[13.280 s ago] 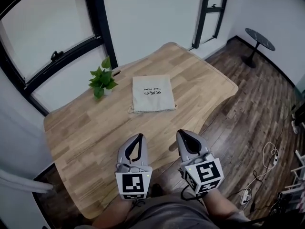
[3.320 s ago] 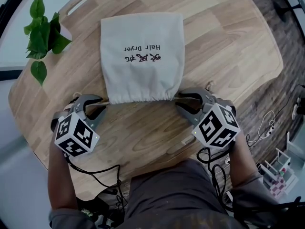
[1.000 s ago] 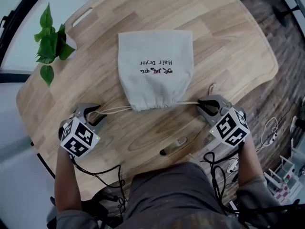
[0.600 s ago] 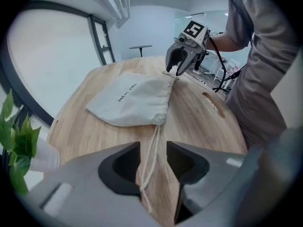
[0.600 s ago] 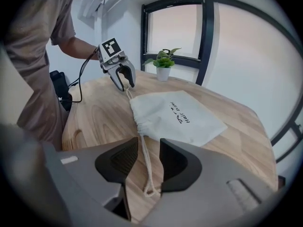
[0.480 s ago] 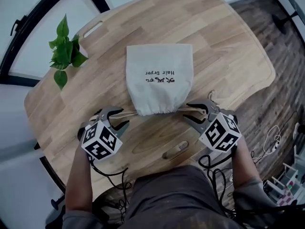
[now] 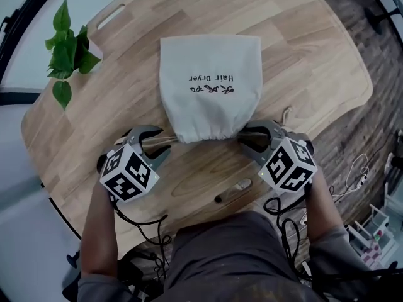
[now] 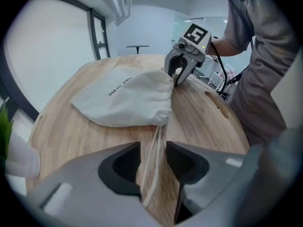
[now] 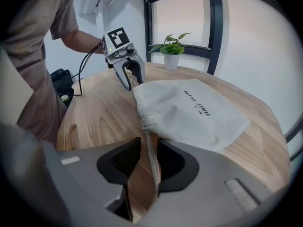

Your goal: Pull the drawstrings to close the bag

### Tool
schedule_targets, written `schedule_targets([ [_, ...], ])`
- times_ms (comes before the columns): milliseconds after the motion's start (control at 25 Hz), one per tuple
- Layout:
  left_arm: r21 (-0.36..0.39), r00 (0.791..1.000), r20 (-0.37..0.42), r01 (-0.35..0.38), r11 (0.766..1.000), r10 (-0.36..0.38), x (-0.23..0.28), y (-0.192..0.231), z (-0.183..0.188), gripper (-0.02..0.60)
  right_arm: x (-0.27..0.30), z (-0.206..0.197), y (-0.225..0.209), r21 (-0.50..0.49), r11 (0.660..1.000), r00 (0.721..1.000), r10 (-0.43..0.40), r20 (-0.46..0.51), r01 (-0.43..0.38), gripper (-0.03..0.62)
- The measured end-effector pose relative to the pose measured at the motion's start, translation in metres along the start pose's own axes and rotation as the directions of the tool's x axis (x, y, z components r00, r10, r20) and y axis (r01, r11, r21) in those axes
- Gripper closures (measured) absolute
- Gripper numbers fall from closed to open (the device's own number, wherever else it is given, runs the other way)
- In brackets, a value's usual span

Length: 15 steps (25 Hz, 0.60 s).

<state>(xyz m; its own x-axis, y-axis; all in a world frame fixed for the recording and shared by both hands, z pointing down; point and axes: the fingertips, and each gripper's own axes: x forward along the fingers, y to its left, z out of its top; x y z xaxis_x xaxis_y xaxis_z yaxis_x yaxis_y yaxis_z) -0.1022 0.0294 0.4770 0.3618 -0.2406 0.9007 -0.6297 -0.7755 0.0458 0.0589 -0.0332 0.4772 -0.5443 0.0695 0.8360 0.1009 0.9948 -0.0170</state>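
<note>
Bag is lying mid-tabletop, apart from every edge; left tongs and right tongs are standing spread, straddling drawstrings unpinched; the right have just been closing.

Flat beige bag, cinched

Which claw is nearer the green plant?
The left claw, on the same side of the bag as the plant. The right claw, whose jaws have just been closing with a drawstring between them, is at the bag's opposite side.
</note>
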Motion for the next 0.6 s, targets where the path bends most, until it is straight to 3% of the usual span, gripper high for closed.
schedule_targets([
  [200, 0.0, 0.999, 0.011, 0.045, 0.999, -0.045, 0.0043, 0.0003, 0.0023, 0.418, 0.0017, -0.0013, -0.0017, 0.023, 1.0, 1.0, 0.02, -0.004, -0.02, 0.464],
  [280, 0.014, 0.999, 0.003, 0.036, 0.999, -0.036, 0.0041, 0.0035, 0.0026, 0.449, 0.0015, -0.0014, -0.0032, 0.006, 1.0, 1.0, 0.012, -0.014, -0.012, 0.52],
  [360, 0.042, 1.0, -0.011, 0.019, 0.999, -0.018, 0.004, 0.0055, 0.0031, 0.555, 0.0015, -0.0012, -0.0035, -0.013, 1.0, 1.0, 0.004, -0.02, -0.004, 0.549],
  [600, 0.165, 0.998, -0.059, -0.02, 0.986, 0.03, 0.005, 0.0022, 0.0039, 0.555, 0.0019, -0.0009, -0.0025, -0.04, 0.999, 0.999, -0.012, -0.039, 0.01, 0.548],
])
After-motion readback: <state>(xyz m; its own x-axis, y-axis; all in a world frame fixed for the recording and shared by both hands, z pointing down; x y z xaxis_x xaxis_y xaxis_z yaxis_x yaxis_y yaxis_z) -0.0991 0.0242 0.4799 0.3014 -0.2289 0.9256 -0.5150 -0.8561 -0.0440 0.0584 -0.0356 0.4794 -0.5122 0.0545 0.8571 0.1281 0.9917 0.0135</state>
